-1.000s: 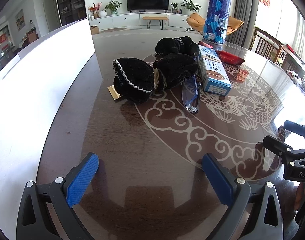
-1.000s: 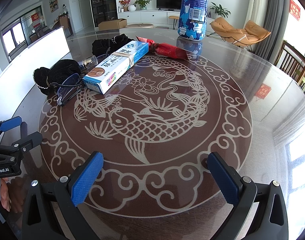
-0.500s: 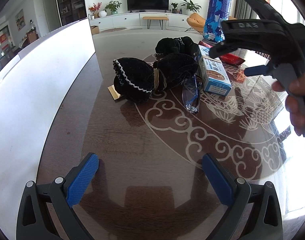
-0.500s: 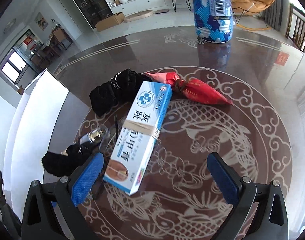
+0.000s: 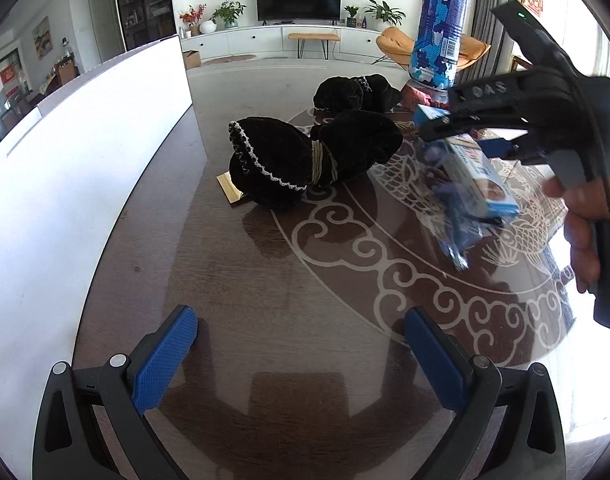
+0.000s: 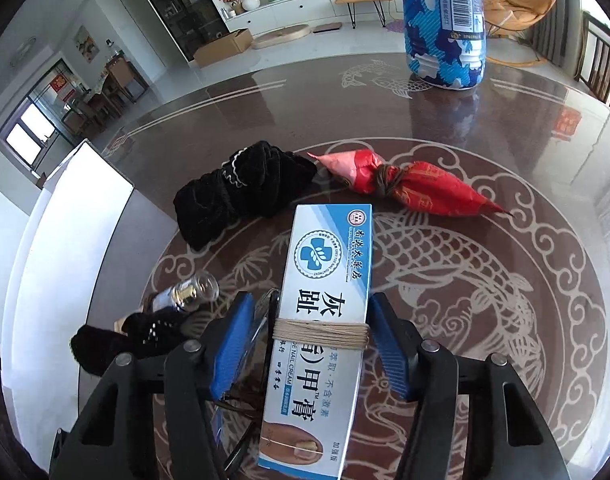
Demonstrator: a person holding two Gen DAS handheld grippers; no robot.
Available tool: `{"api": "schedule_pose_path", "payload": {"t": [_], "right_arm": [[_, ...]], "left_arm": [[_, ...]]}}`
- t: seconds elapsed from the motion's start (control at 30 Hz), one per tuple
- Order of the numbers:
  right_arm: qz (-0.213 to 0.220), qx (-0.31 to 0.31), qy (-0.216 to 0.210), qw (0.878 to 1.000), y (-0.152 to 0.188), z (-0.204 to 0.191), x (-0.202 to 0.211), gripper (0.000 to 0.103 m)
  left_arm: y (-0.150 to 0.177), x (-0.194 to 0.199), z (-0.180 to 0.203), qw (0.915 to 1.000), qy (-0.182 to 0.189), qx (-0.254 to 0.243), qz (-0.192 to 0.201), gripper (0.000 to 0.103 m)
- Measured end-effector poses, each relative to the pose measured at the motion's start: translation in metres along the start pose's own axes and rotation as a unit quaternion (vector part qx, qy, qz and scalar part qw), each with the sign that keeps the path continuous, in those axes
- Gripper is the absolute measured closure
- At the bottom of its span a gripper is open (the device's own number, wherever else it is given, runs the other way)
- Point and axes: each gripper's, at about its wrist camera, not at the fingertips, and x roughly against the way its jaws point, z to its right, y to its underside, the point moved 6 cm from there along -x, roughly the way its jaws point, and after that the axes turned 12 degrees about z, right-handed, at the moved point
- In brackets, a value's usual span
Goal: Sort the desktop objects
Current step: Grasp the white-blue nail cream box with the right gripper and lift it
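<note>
Closing right tongs (image 6: 311, 340) — box (image 6: 329, 280) between

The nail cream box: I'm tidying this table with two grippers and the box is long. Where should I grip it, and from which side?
Grip the nail cream box across its narrow width near the twine band, coming from above. Its long flat shape leaves the two long edges free there. The right gripper is closing there now, the box between its pads; whether they press yet is unclear.

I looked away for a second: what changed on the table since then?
The right gripper swung over to the blue box; its jaws are closing, box and glasses between them. The left gripper, pouches and bottle stayed put.
</note>
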Motion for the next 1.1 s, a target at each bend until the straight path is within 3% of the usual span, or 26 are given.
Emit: {"api": "schedule_pose_path", "payload": {"t": [0.27,0.43,0.57,0.67,0.8,0.87,1.0,1.1], "right_arm": [[0.025,-0.006,-0.019,0.999,0.066,0.060,0.081,0.042],[0.028,-0.021,-0.026,0.999,0.088,0.085,0.113,0.024],[0.035,-0.017,-0.016,0.999,0.098,0.095,0.134,0.024],[0.028,0.017,0.003,0.999,0.105,0.095,0.136,0.022],[0.013,0.101,0.062,0.993,0.115,0.080,0.128,0.019],[0.016,0.138,0.060,0.988,0.119,0.060,0.124,0.014],[0.029,0.151,0.002,0.988,0.119,0.021,0.120,0.012],[0.024,0.148,0.015,0.989,0.122,0.021,0.114,0.012]], "left_arm": [[0.000,0.000,0.000,1.0000,0.000,0.000,0.000,0.000],[-0.001,0.000,-0.001,1.0000,0.004,0.005,0.002,0.000],[-0.002,0.002,-0.002,0.9999,0.011,0.012,0.005,0.000],[-0.003,0.003,-0.002,0.9997,0.014,0.016,0.007,0.000],[-0.003,0.003,-0.003,0.9996,0.018,0.020,0.008,0.000],[0.000,0.004,-0.003,0.9998,0.012,0.014,0.006,0.000],[0.007,0.012,-0.006,0.9999,0.010,0.011,0.005,0.000],[0.010,0.017,-0.012,0.9996,0.015,0.023,0.008,0.000]]}}
